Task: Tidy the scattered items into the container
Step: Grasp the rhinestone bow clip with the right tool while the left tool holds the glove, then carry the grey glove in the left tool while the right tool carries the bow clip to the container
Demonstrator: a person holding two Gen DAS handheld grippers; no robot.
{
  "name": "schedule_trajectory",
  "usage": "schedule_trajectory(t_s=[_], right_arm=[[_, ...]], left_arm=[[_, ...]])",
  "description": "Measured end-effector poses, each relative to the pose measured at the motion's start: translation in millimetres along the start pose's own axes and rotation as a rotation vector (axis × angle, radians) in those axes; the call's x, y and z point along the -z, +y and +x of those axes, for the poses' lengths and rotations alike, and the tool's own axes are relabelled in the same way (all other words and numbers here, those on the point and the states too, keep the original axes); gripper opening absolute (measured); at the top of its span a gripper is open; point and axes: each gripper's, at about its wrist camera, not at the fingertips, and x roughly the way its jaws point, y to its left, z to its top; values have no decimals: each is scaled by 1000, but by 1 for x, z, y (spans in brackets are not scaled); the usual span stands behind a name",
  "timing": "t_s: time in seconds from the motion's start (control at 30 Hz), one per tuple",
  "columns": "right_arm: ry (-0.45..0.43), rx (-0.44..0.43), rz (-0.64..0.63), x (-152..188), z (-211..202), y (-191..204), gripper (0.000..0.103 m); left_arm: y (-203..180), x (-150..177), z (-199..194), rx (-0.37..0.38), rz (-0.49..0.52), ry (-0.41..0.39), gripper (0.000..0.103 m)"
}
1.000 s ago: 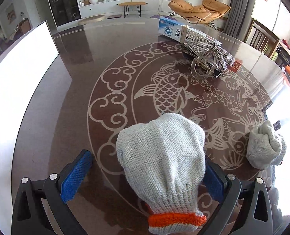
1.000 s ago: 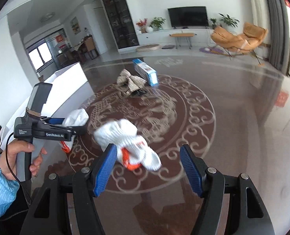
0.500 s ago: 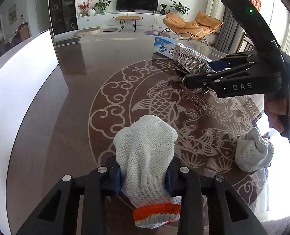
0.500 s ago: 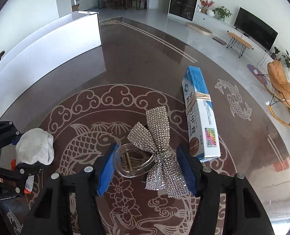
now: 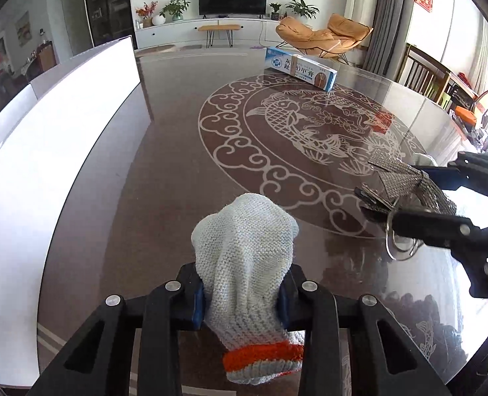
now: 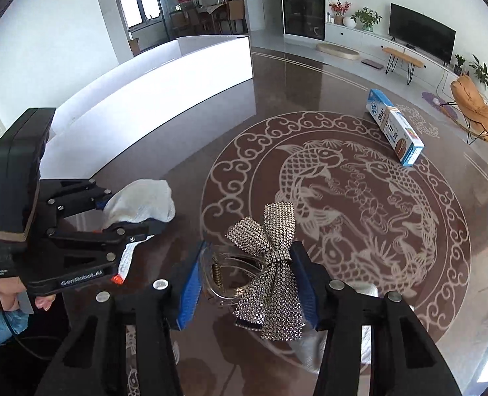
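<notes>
brown table (image 5: 164, 198) | left tongs (image 5: 242, 292) clamp glove (image 5: 247, 247) | right tongs (image 6: 248, 283) closing around bow clip (image 6: 267, 264)

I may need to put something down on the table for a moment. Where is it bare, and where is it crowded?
Bare: the dark strip of table between the white container and the fish medallion, and the medallion's middle, short of the box. Crowded: the near edge, where the left gripper holds a glove and the right gripper, closing, has the bow clip between its fingers.
</notes>
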Motion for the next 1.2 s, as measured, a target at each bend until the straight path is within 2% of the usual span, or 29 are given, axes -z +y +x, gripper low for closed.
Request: schedule_trajectory(t_s=[0.17,0.27,0.37,0.43,0.5,0.67,0.77,1.2], right_arm=[[-48,102,-15,46,-18,29,52],[-53,158,-3,56,-13,30,54],[-47,189,10,58,-7,26,62],[-41,183,16,58,-3,23,64],[-22,193,18,58,3,20,64],[-28,148,100,63,12,6,65],[-25,159,102,62,14,6,66],[-19,172,122,55,20,11,74]], left_arm=[[-5,11,1,0,-18,0,34],[-6,11,3,-8,-16,-6,38],[-7,13,4,-25,-3,-18,44],[-10,13,5,-41,11,-23,52],[-6,13,7,-65,-13,-18,74],[2,13,9,-60,-41,-16,79],[-1,14,15,-69,-37,-3,101],[-4,15,17,-92,-62,-10,103]])
